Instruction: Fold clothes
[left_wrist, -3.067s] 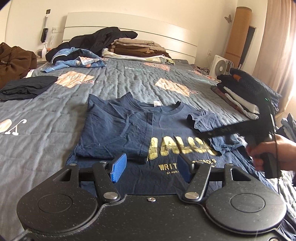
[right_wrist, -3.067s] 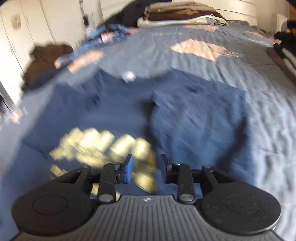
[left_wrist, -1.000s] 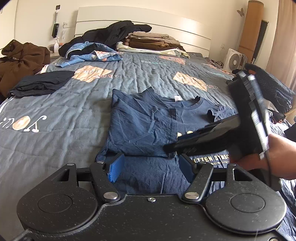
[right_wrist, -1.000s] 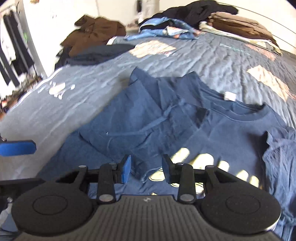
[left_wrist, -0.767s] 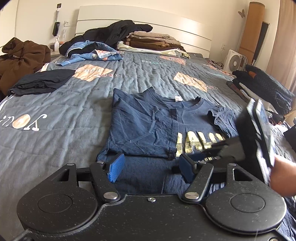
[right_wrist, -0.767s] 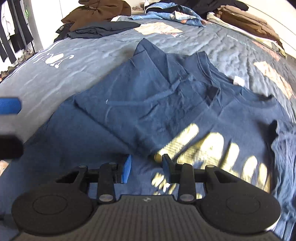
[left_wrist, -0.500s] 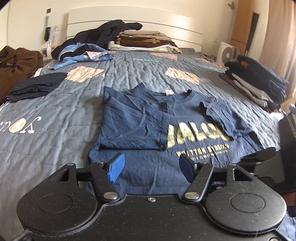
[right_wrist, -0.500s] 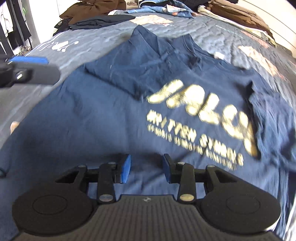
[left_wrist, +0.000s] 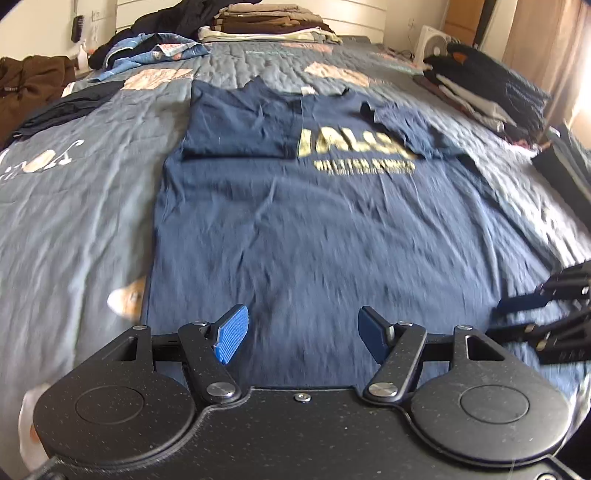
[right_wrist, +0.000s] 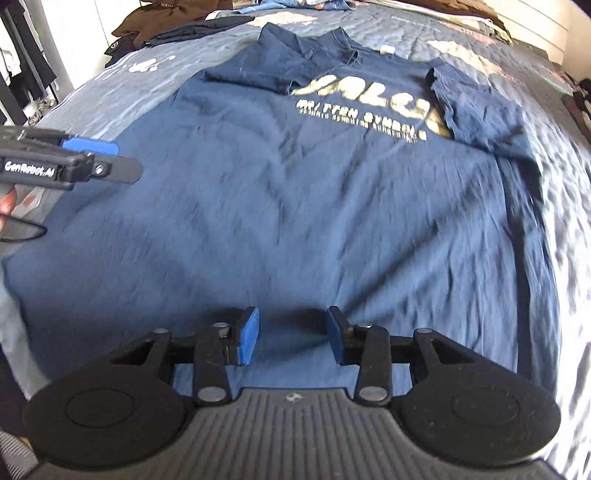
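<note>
Shirt (left_wrist: 317, 221): navy, gold lettering across chest. Bedspread (left_wrist: 74, 206): grey-blue quilted, peach patches, white script. Hand-held gripper pads (left_wrist: 231, 334): blue, black bodies. Heap (left_wrist: 33, 79) at the left: brown.

Quilted bed (left_wrist: 92, 221) under navy T-shirt (left_wrist: 314, 229)

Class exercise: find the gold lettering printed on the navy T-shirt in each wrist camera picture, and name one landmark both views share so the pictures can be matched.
Left wrist view: gold lettering sits upper centre, right of the folded-in sleeve.
Right wrist view: gold lettering sits upper centre-right, slanting down to the right.
Shared landmark: the white neck label at the collar.
</note>
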